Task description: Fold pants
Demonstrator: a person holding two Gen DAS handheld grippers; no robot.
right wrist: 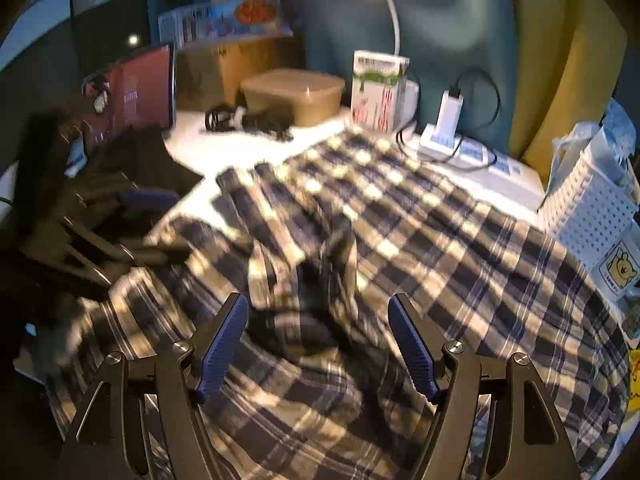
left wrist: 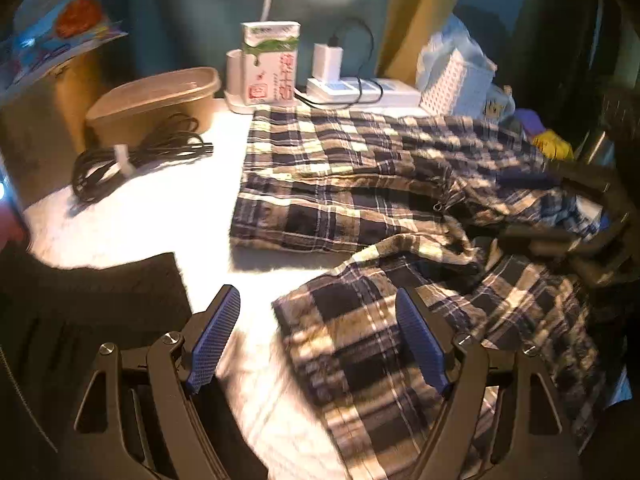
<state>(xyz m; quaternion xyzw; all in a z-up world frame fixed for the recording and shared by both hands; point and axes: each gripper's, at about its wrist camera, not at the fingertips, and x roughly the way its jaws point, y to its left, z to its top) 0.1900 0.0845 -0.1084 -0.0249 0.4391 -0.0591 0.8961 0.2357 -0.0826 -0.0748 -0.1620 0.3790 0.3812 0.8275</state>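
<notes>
The plaid pants (left wrist: 360,176) lie on the white table (left wrist: 160,216), one leg flat at the back and the other leg (left wrist: 360,340) bunched toward me. My left gripper (left wrist: 320,340) hovers open over that near leg's hem, its right pad (left wrist: 420,344) above the cloth and its left pad over bare table. In the right wrist view the pants (right wrist: 440,248) are spread wide with a crumpled fold (right wrist: 312,280) in the middle. My right gripper (right wrist: 318,344) stands open just above that fold, with nothing pinched. The left gripper (right wrist: 132,220) shows blurred at the left.
At the back stand a brown lidded container (left wrist: 152,100), a coiled black cable (left wrist: 132,160), a carton (left wrist: 270,64), a power strip with a charger (left wrist: 352,88) and a white perforated basket (left wrist: 452,84). A dark cloth (left wrist: 100,300) lies at the front left.
</notes>
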